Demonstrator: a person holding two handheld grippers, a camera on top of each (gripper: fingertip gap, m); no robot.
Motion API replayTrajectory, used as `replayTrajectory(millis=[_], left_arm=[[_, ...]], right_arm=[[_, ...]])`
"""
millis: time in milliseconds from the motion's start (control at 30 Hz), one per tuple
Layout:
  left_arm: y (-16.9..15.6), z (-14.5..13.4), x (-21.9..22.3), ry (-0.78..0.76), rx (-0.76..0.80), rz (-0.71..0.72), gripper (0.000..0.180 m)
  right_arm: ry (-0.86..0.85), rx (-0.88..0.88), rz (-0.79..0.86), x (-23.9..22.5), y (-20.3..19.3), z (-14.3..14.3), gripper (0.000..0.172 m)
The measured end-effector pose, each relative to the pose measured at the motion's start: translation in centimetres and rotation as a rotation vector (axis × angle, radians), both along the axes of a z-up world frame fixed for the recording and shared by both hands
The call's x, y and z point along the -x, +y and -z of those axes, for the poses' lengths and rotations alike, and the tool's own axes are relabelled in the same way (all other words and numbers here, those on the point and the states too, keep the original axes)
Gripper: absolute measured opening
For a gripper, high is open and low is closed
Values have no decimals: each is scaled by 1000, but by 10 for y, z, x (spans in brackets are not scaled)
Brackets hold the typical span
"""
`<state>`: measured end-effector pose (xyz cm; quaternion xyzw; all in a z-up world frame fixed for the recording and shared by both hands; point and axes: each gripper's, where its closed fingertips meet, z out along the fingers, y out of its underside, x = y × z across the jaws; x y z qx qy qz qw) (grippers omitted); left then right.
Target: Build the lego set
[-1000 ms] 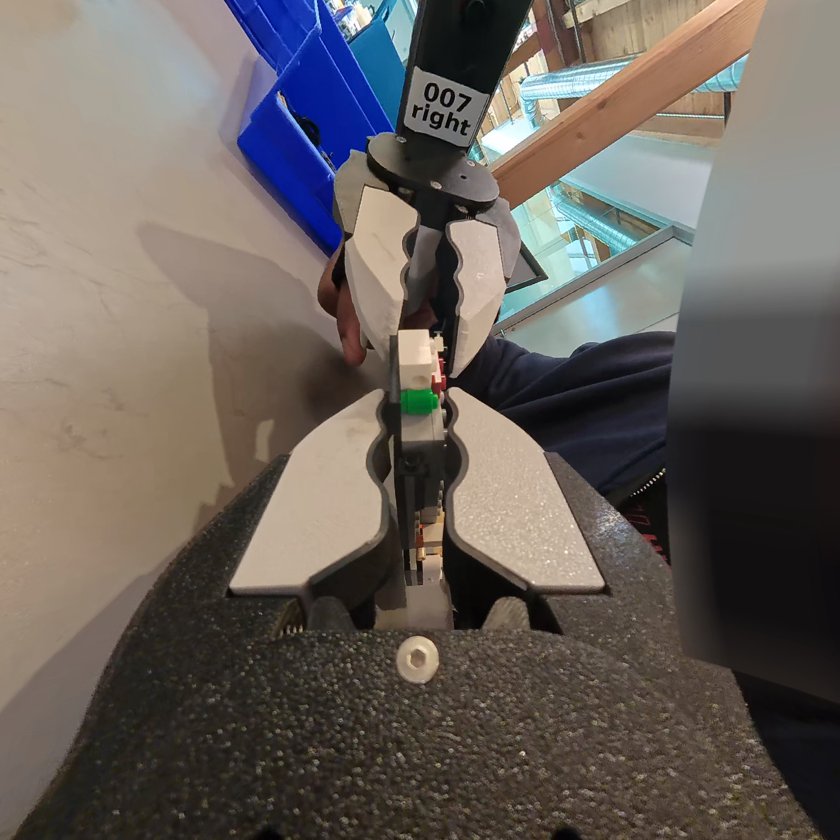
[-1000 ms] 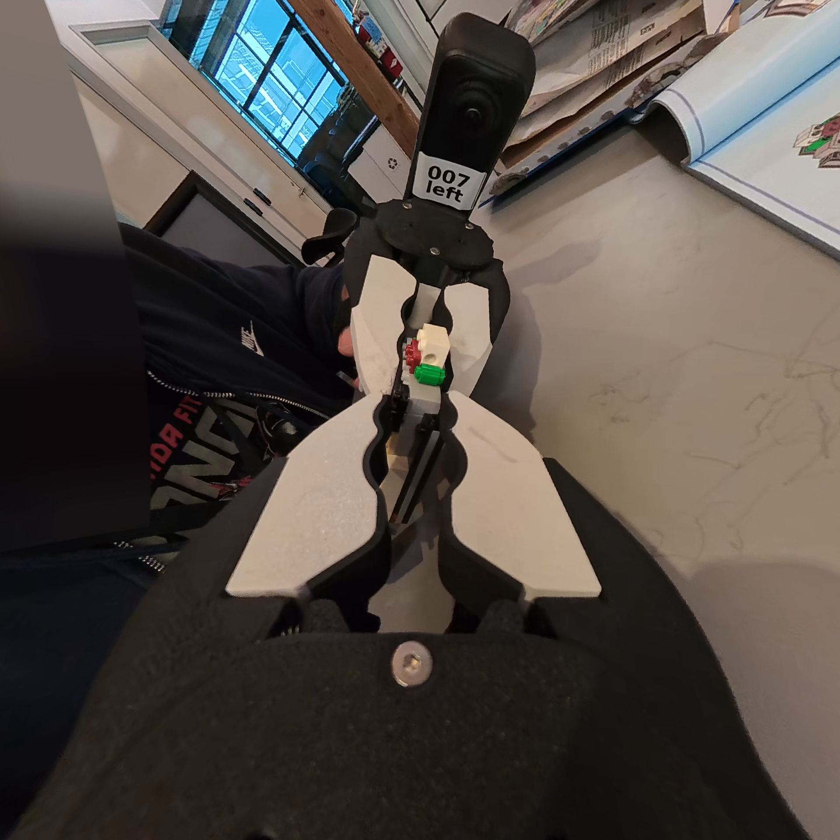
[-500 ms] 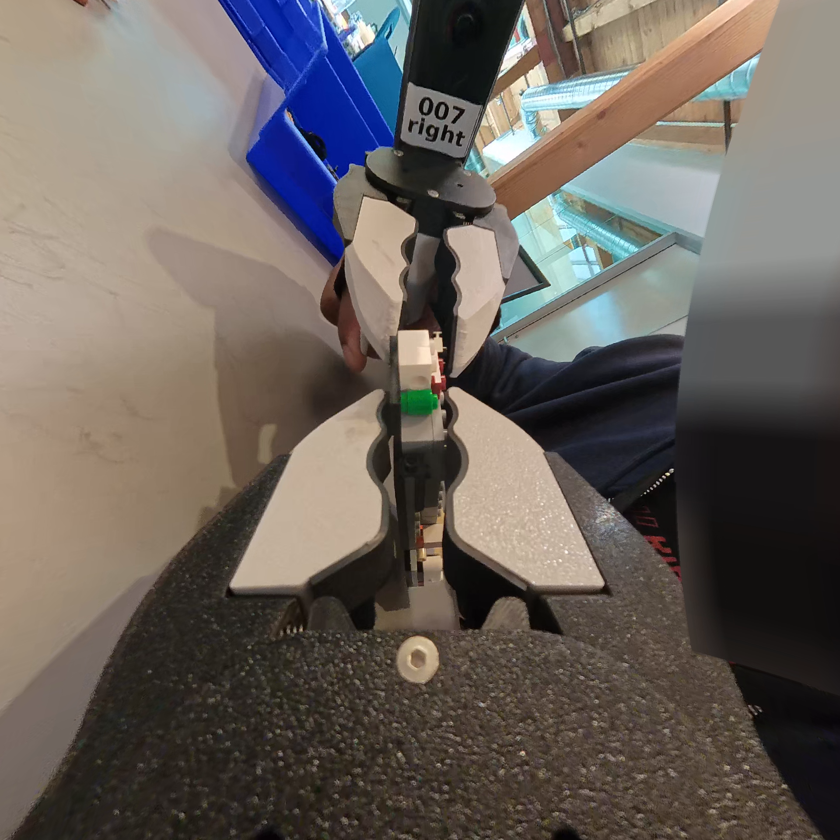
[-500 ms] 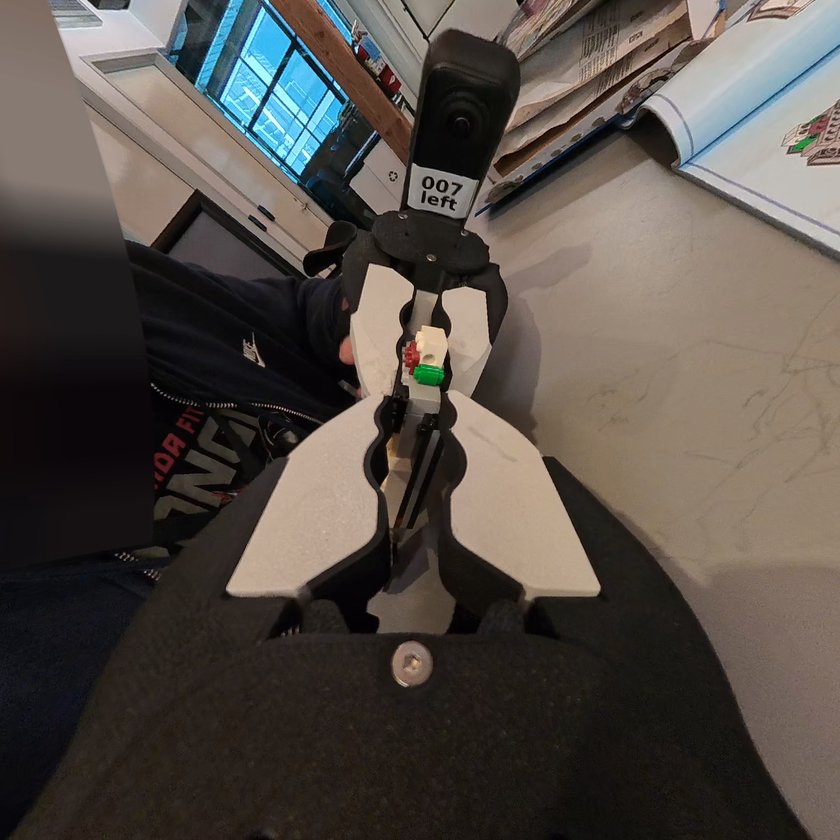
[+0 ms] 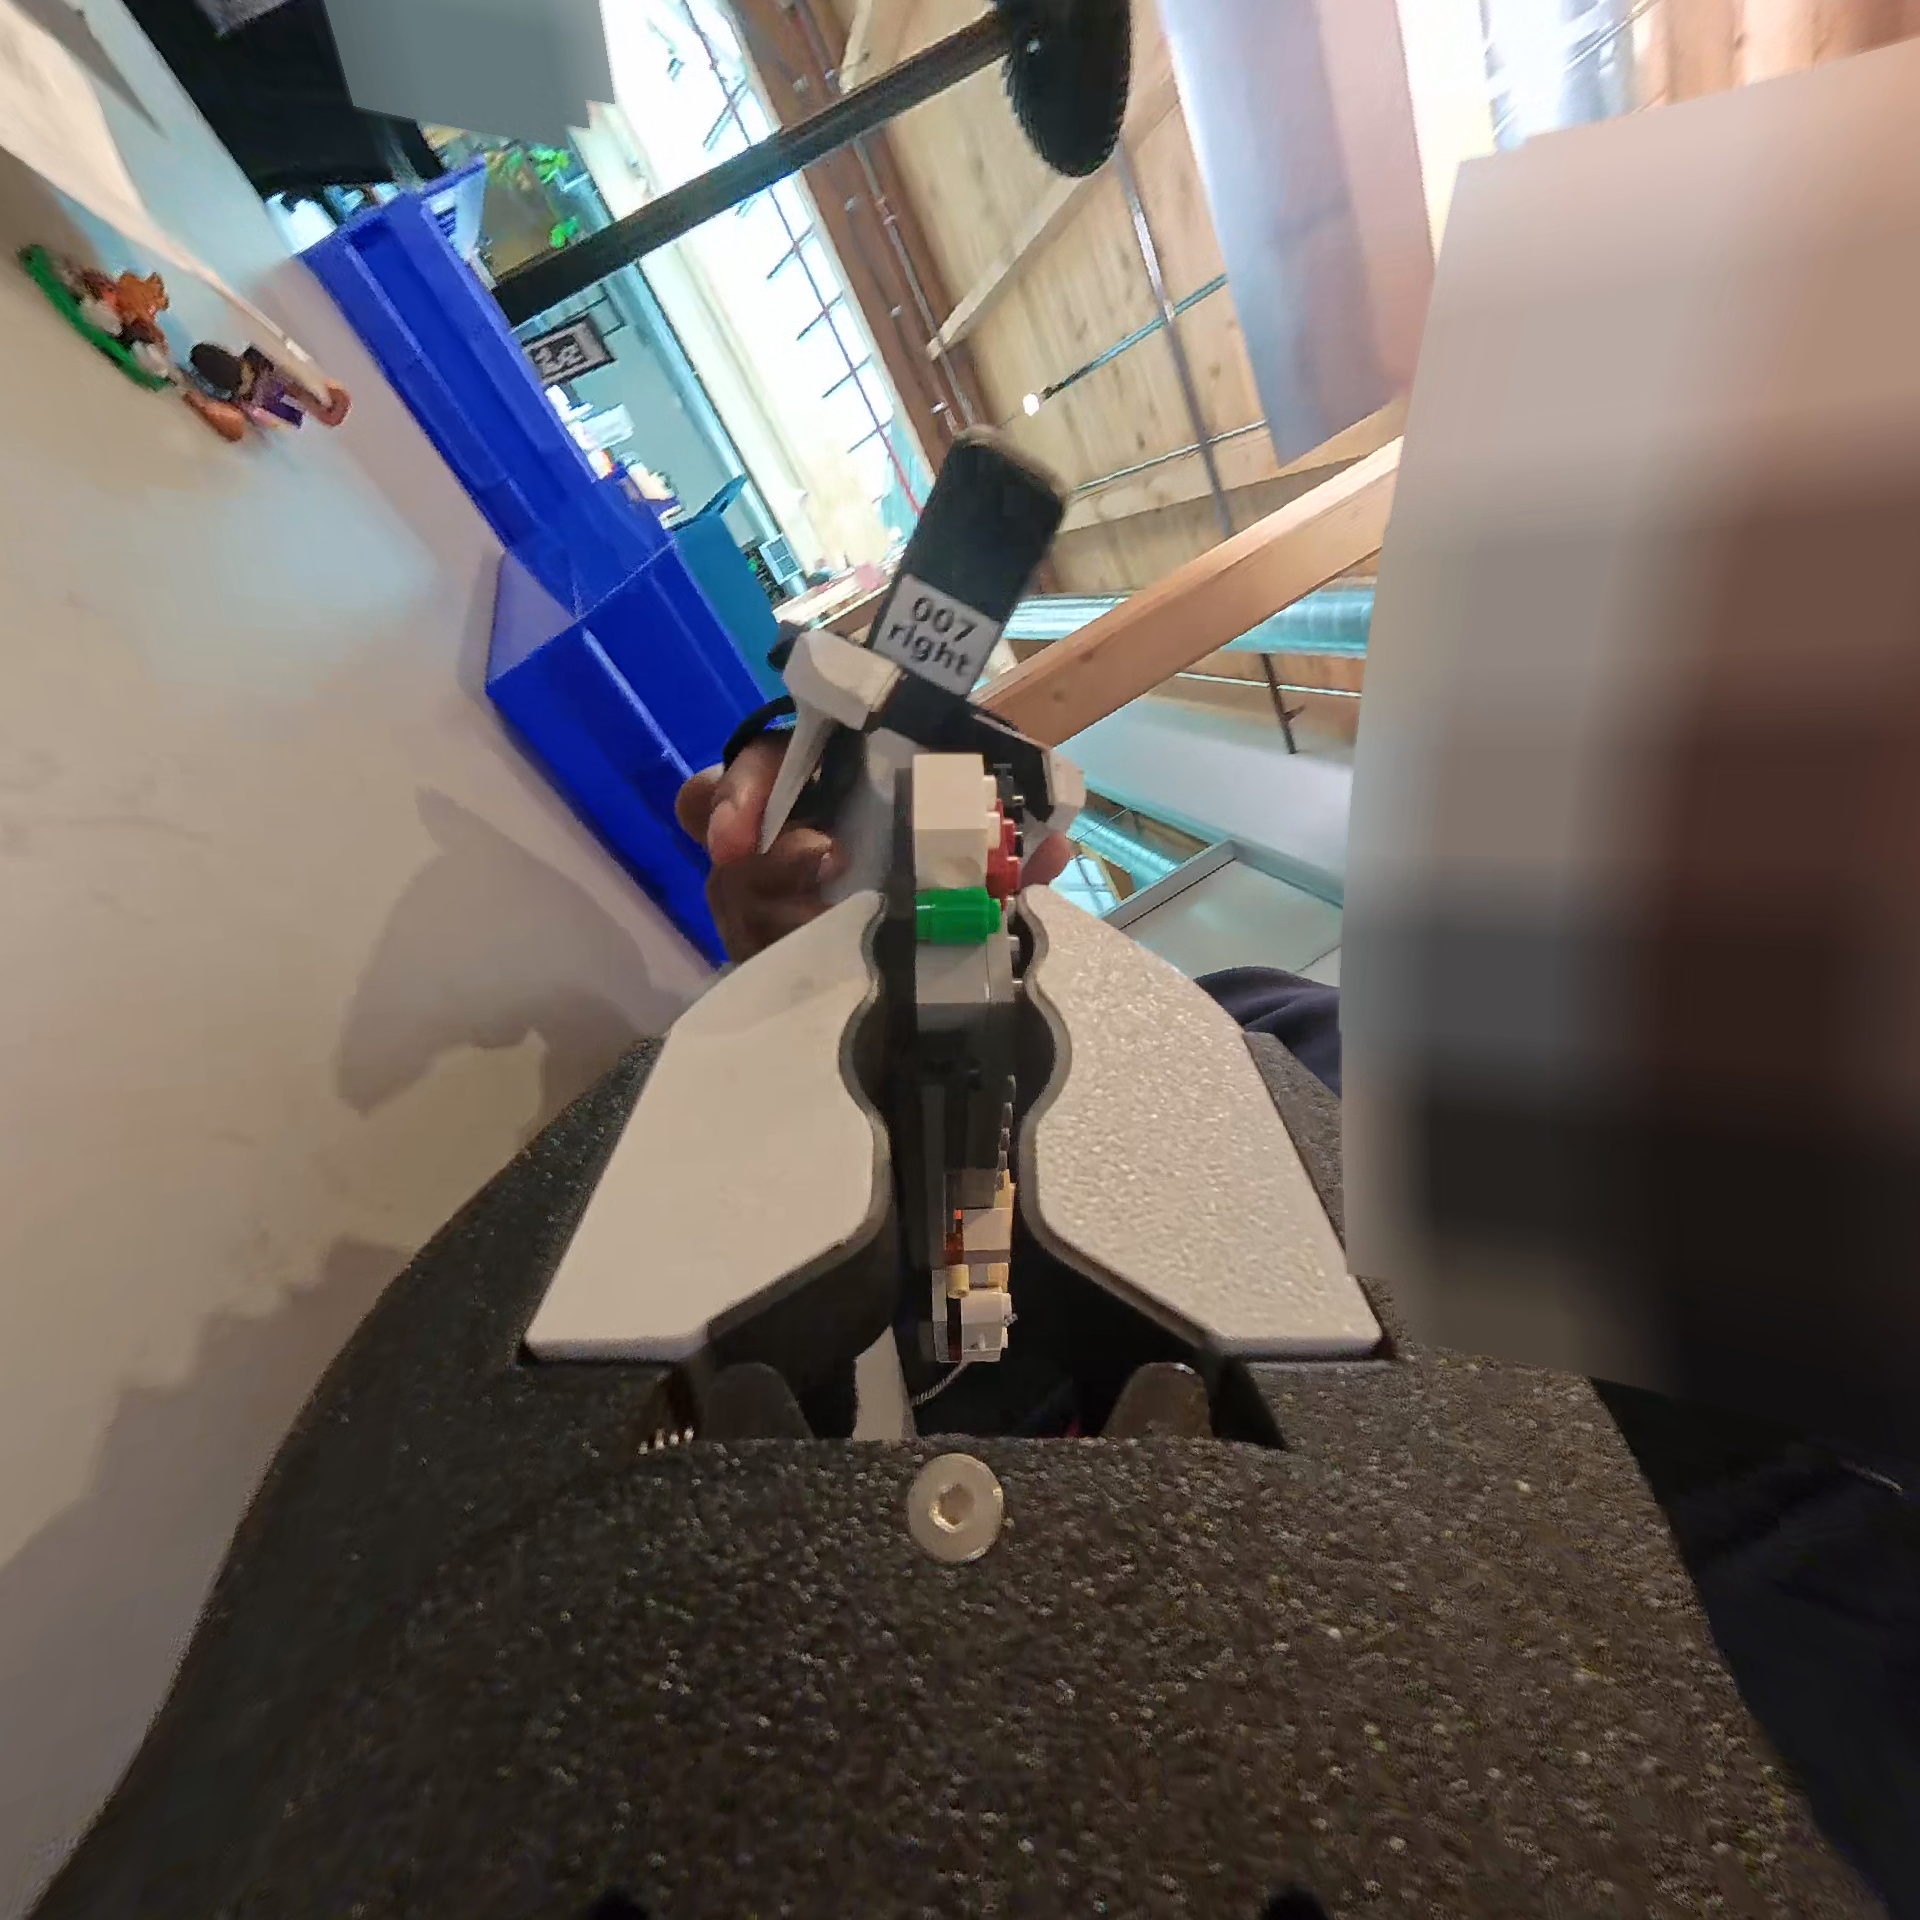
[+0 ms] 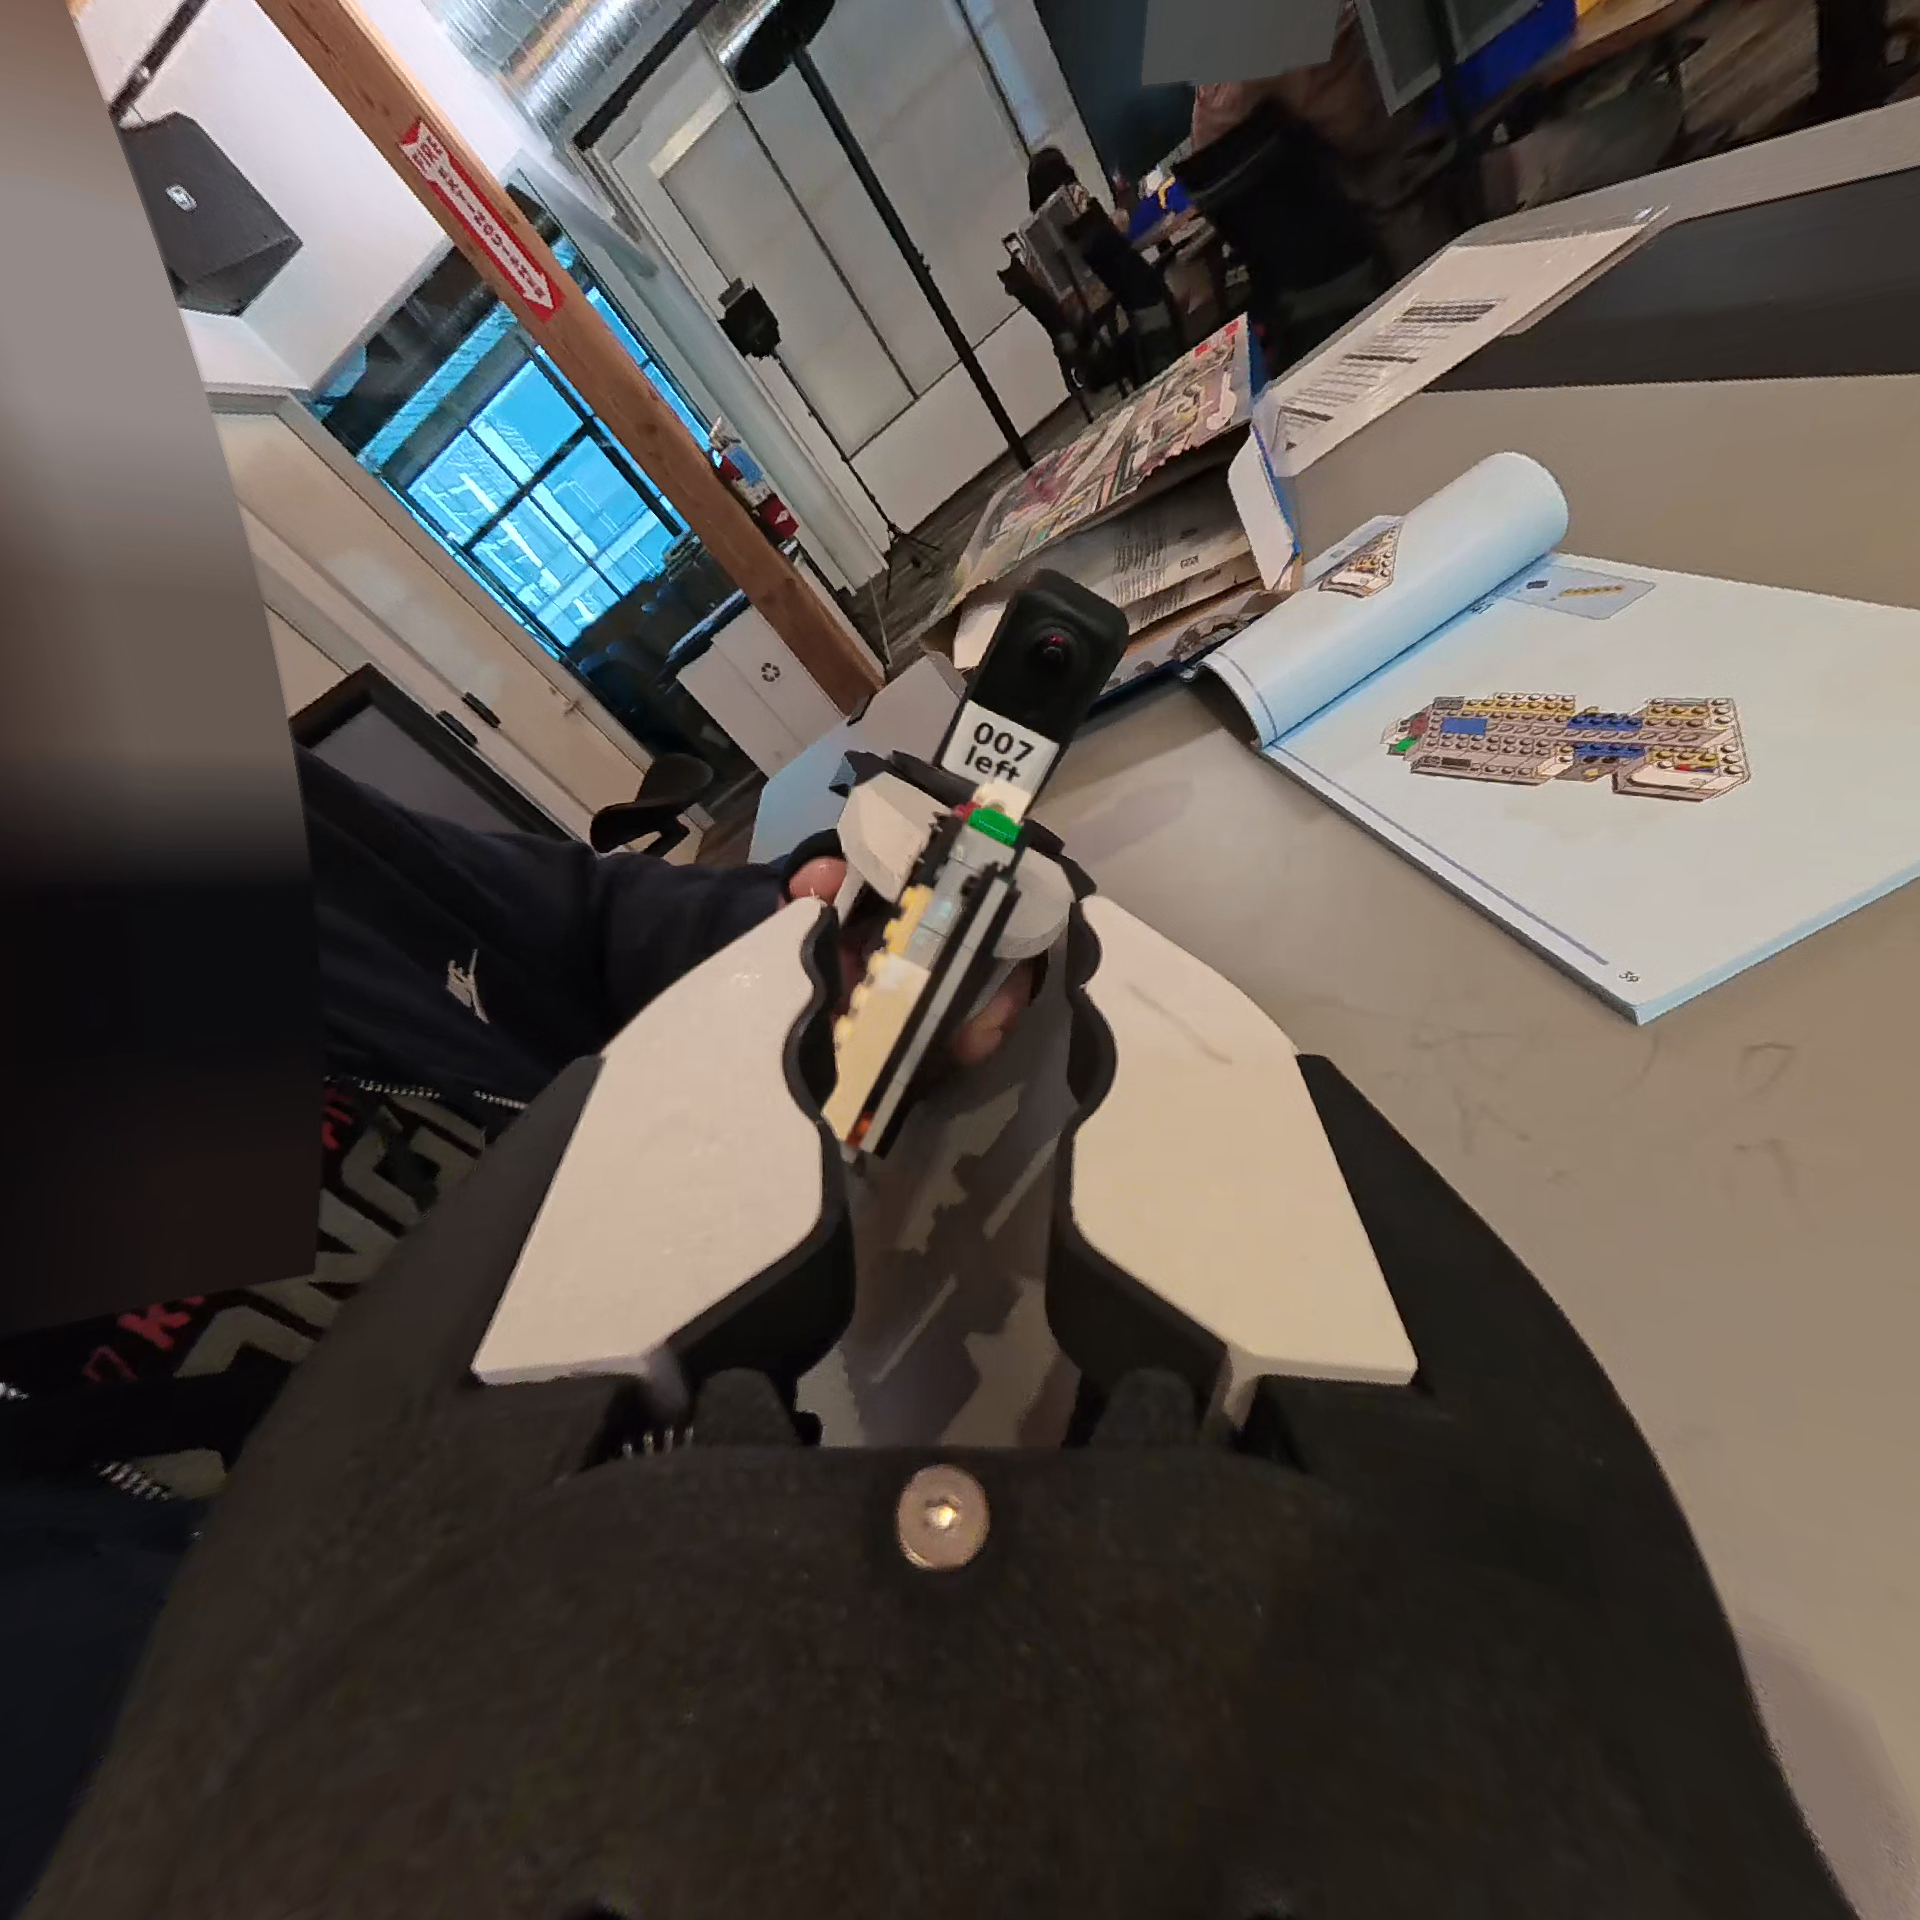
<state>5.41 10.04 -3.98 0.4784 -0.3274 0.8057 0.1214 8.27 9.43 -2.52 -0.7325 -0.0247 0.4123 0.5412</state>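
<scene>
While clamped — brick assembly [image 5: 956, 935] between pads.

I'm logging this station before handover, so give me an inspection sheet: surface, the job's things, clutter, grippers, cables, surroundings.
Surface: pale marbled table, mostly bare.
Job's things: slim toy-brick assembly with green, white and red pieces; open instruction booklet lying flat.
Clutter: small brick figures at the table's far edge; papers and a flattened box beyond the booklet.
Grippers: left gripper jaws clamped on the assembly; right gripper jaws apart, the assembly between them.
Cables: nothing seen.
Surroundings: blue bins, wooden beam, windows, a tripod.
</scene>
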Motion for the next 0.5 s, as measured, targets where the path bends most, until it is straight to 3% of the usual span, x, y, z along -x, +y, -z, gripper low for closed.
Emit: replayTrajectory(millis=[200,500], left_arm=[[15,-16,-3,-126,111,-51,19],[22,-28,-23,-191,377,-69,19]], right_arm=[[97,-15,27,-9,3,-1,40],[155,2,112,-26,9,11,36]])
